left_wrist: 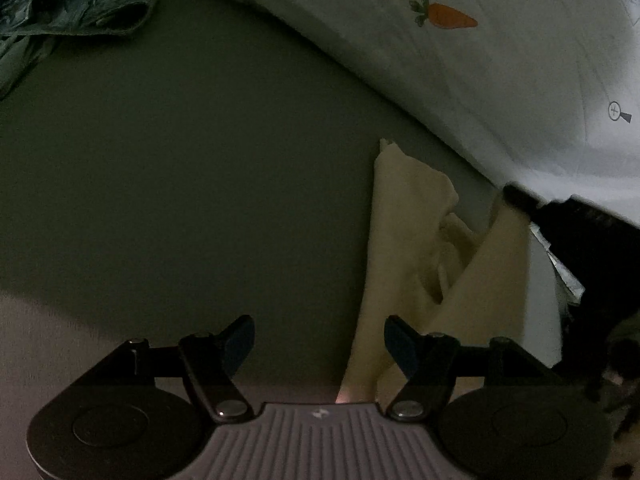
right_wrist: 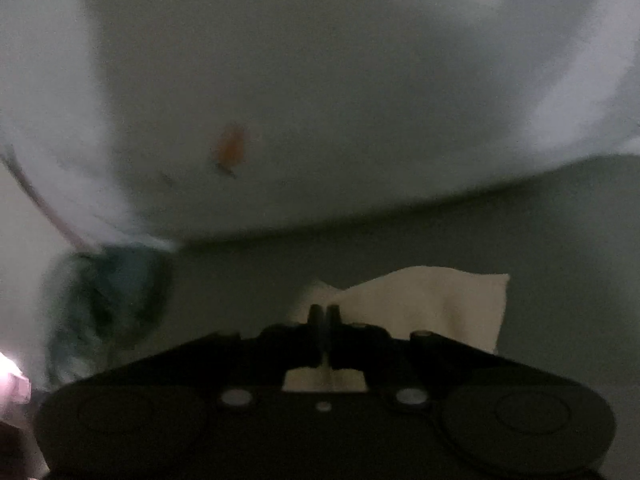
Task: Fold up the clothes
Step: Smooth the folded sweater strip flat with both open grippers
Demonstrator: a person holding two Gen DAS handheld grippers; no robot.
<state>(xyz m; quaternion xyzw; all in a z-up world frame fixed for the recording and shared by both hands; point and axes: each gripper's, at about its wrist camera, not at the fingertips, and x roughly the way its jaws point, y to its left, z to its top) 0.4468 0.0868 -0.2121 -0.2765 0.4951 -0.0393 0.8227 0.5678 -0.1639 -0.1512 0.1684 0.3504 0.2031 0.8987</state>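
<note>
The cream cloth (right_wrist: 424,304) is pinched in the right hand-held gripper (right_wrist: 324,312), whose two fingers are pressed together on its edge, with the rest of the fabric spreading out ahead and to the right of the fingertips. From the left wrist view the same cream cloth (left_wrist: 404,240) runs up in a long rumpled strip just right of the left hand-held gripper (left_wrist: 319,338), passing behind its right finger (left_wrist: 400,344). That left one is spread wide and has nothing between its fingers; the cloth sits beside it, not in it.

At the far end of the strip, up and to the right, you can see the dark right hand-held gripper (left_wrist: 520,198) gripping the cloth's upper corner.

Everything lies on a plain gray-green surface (left_wrist: 180,180); can't tell if it's a bed or something else. Beyond the cloth there's a big white quilt (left_wrist: 480,60) with a little orange carrot (left_wrist: 444,14) printed on it, which fills most of the right wrist view, blurry there (right_wrist: 320,80). A crumpled teal garment (left_wrist: 72,4) sits far off to the upper left of the left hand-held gripper, and shows as a blurred teal lump (right_wrist: 108,300) to the left of the right one.
</note>
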